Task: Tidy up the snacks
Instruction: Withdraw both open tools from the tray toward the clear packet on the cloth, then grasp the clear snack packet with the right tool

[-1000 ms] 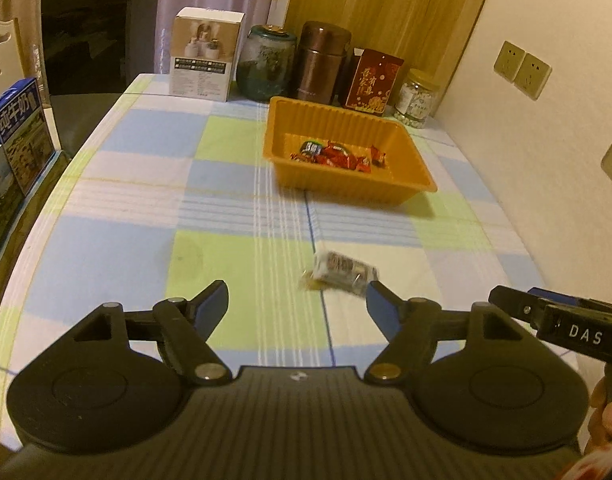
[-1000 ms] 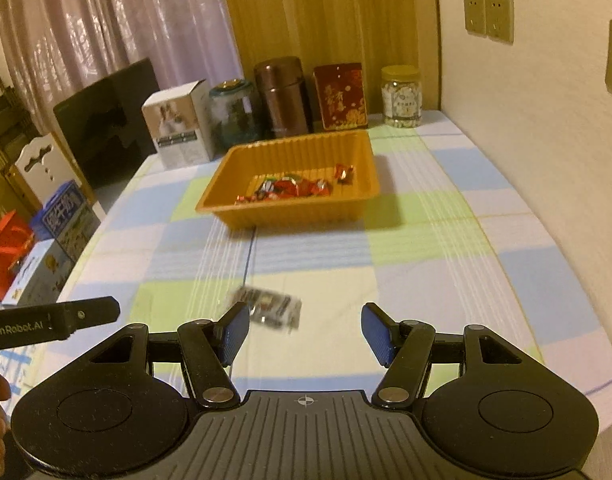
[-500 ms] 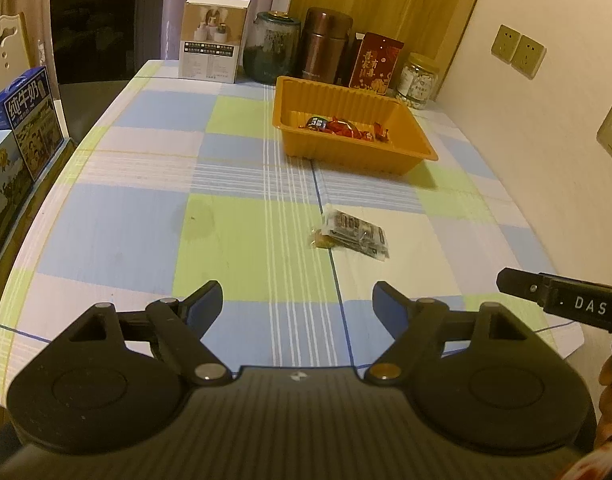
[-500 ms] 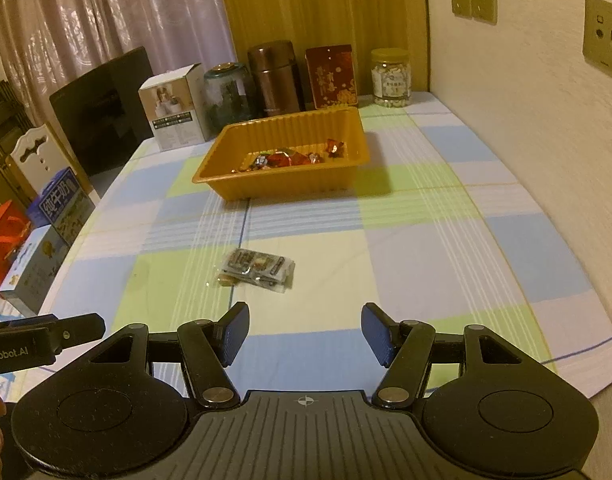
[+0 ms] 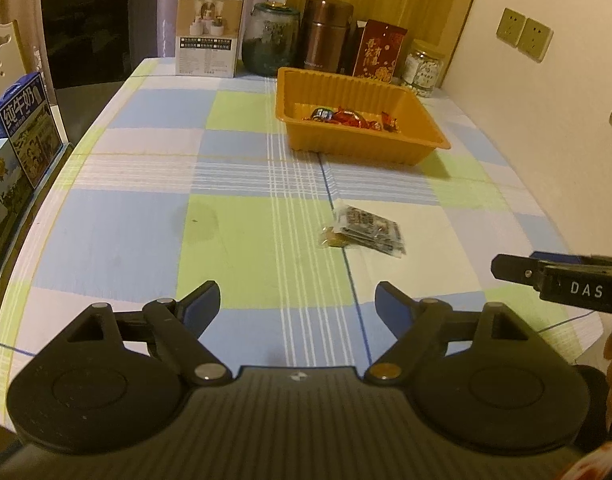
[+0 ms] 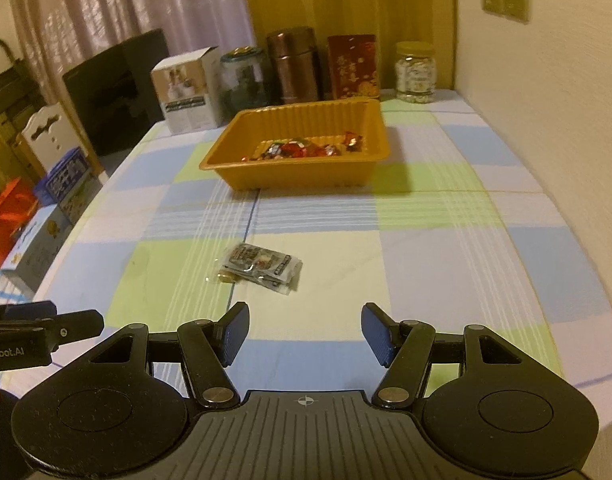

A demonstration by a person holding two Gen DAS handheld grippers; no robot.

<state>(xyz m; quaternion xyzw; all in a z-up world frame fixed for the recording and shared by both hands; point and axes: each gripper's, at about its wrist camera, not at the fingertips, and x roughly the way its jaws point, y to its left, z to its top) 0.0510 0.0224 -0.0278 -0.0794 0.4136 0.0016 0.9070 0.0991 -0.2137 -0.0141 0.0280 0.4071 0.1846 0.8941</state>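
Left tool (image 5: 297,300) first, in its own view: its 2 blue pads are apart and spreading wider at this moment, with only bare cloth between them. The snack packet (image 5: 366,232) lies flat on the checked worktop (image 5: 126,224), ahead of that tool and a little to the right of its centre line, well apart from the pads. Its long axis runs slantwise, from far-left to near-right, with a small golden bit at its near-left corner. Farther off and also to the right stands the orange tray (image 5: 358,148), already holding several red-wrapped sweets (image 5: 346,117). At the right edge the other tool's dark arm pokes in.

From the right wrist view, the right tool (image 6: 304,334) is also released, its pads parted with nothing gripped. Here the same packet (image 6: 262,268) sits ahead and somewhat left of centre, its length running left to right and slightly toward the near side. The tray (image 6: 298,176) lies beyond it, nearly straight ahead.

Judging by both views, the packet rests between the 2 tools, about equally near each; the widening left tool looks readied for the pick.
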